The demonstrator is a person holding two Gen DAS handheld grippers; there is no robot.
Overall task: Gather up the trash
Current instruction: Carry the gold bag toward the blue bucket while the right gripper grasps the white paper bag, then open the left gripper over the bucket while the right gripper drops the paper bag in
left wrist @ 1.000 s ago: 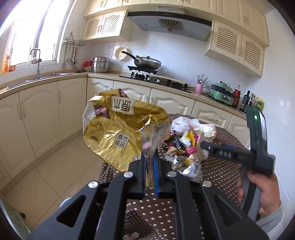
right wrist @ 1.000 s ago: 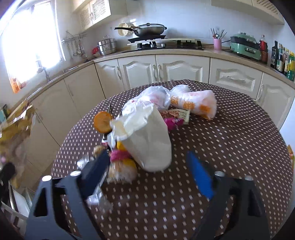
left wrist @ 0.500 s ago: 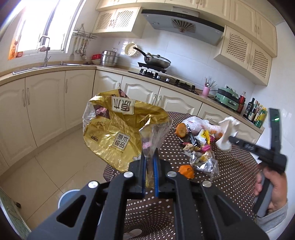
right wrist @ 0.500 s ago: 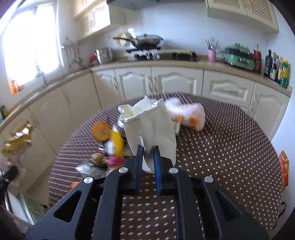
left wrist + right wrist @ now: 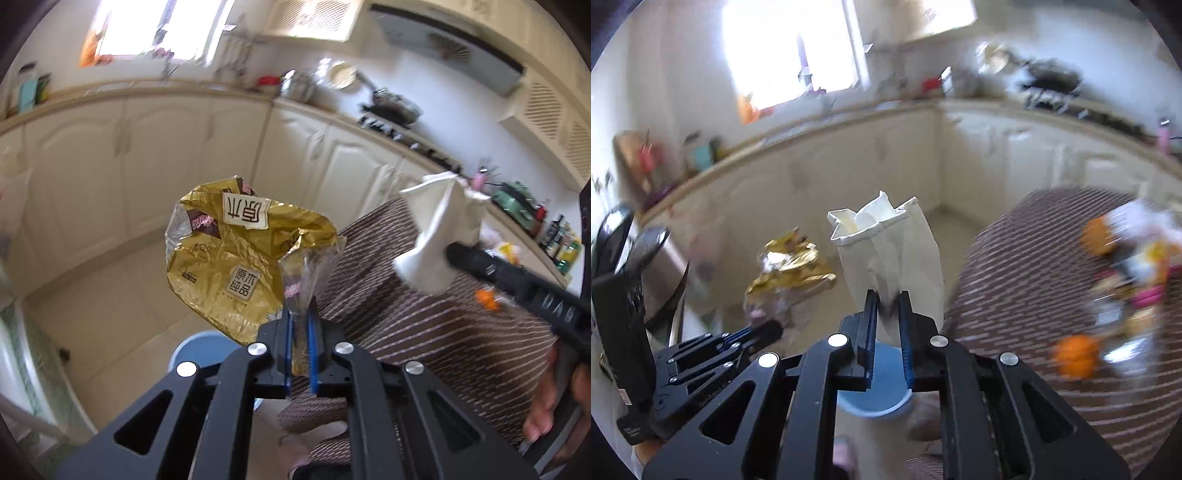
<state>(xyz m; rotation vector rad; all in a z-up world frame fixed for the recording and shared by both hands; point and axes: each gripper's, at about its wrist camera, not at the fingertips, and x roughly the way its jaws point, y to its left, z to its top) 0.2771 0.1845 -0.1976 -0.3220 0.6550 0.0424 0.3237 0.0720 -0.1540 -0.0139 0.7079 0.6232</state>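
My left gripper is shut on a crumpled gold snack wrapper and holds it in the air above the floor, left of the table. The wrapper also shows in the right wrist view. My right gripper is shut on a white paper bag and holds it up off the table; the bag also shows in the left wrist view. A blue round bin stands on the floor below both grippers, also seen in the left wrist view. More trash lies blurred on the table.
The round table with a brown dotted cloth is at the right. Cream kitchen cabinets run along the wall behind. An orange piece lies near the table edge. Tiled floor lies around the bin.
My right gripper closed on the white paper bag, lifted it off the table and swung left toward the bin. My left gripper swung left and down with the gold wrapper still held.
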